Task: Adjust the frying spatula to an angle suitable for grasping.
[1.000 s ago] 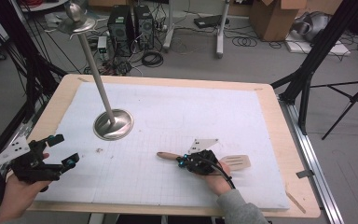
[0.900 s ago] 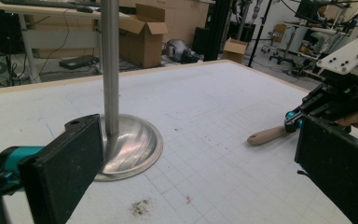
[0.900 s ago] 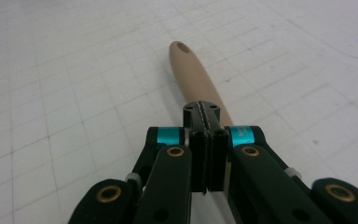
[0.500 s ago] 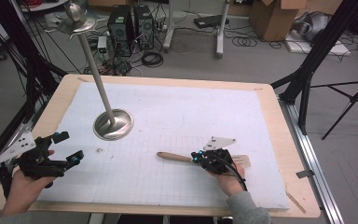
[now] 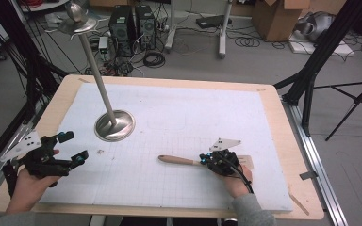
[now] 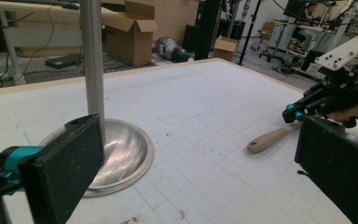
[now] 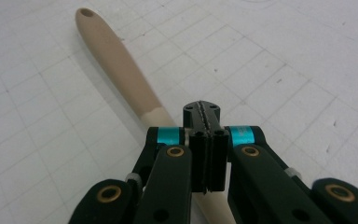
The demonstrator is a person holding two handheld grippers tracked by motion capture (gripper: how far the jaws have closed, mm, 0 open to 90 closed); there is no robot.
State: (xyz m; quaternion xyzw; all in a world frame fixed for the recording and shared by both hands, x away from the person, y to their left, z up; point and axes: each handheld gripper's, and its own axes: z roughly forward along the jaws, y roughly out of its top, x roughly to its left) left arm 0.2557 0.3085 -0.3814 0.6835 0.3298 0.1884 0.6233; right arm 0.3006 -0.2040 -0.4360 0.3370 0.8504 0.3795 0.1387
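A wooden spatula [image 5: 179,160] lies flat on the white gridded mat, handle pointing left. My right gripper [image 5: 203,161] hovers low over its handle near the blade end. In the right gripper view the jaws [image 7: 204,112] stand pressed together above the pale handle [image 7: 116,60], with nothing between them. My left gripper [image 5: 75,147] is held near the table's front left, jaws wide open and empty. In the left gripper view [image 6: 196,135] it faces the spatula [image 6: 270,138] and the right gripper [image 6: 290,114] farther off.
A metal stand with a round dished base [image 5: 114,126] and a tall slanting pole [image 5: 96,80] stands on the mat at the left, close ahead of the left gripper [image 6: 121,154]. The wooden table rim [image 5: 283,122] frames the mat. Computers, cables and boxes sit on the floor beyond.
My right gripper has slid to the right along the spatula toward its blade, leaving more handle showing; the spatula stayed put. The left hand has only drifted slightly.
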